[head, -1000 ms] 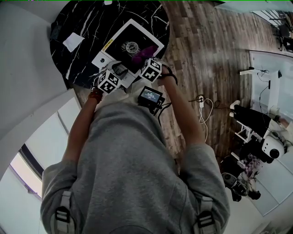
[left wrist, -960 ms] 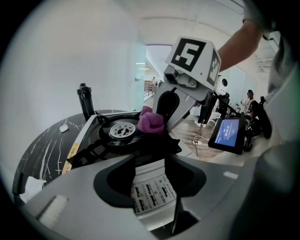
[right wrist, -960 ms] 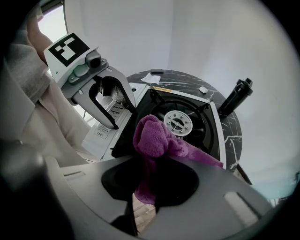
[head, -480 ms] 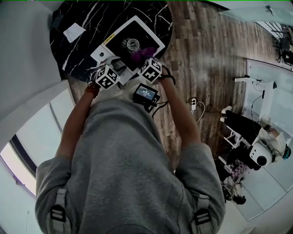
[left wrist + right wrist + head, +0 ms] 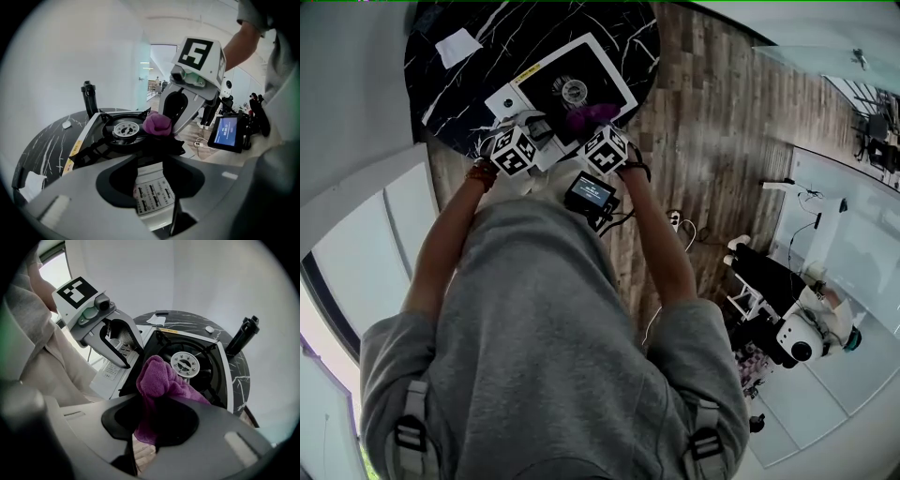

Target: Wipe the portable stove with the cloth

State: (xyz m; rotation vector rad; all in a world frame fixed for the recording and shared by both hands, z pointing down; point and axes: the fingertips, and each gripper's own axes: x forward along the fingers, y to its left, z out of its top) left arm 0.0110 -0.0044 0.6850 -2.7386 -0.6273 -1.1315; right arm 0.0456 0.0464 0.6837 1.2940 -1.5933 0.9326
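Note:
The portable stove [image 5: 546, 89] is white with a black top and a round burner [image 5: 125, 129]. It sits on the black marble table [image 5: 478, 94]. My right gripper [image 5: 154, 427] is shut on a bunched purple cloth [image 5: 159, 378], which rests on the stove's near right corner [image 5: 591, 117]. My left gripper [image 5: 150, 164] is at the stove's near white edge, where a printed label [image 5: 152, 197] shows between its jaws. Those jaws are closing, and I see no pad pressing on the edge. In the head view the left gripper [image 5: 532, 129] and right gripper [image 5: 591, 127] stand side by side.
A black cylinder [image 5: 243, 336] stands at the stove's far side. A white paper scrap [image 5: 457, 45] and a small white piece [image 5: 209, 329] lie on the table. A small screen device [image 5: 589, 192] hangs below the table's near edge, over the wooden floor [image 5: 712, 141].
Both grippers and the cloth keep their places at the stove's near edge. Only the head view has shifted a little, sliding the table up and to the right in the picture.

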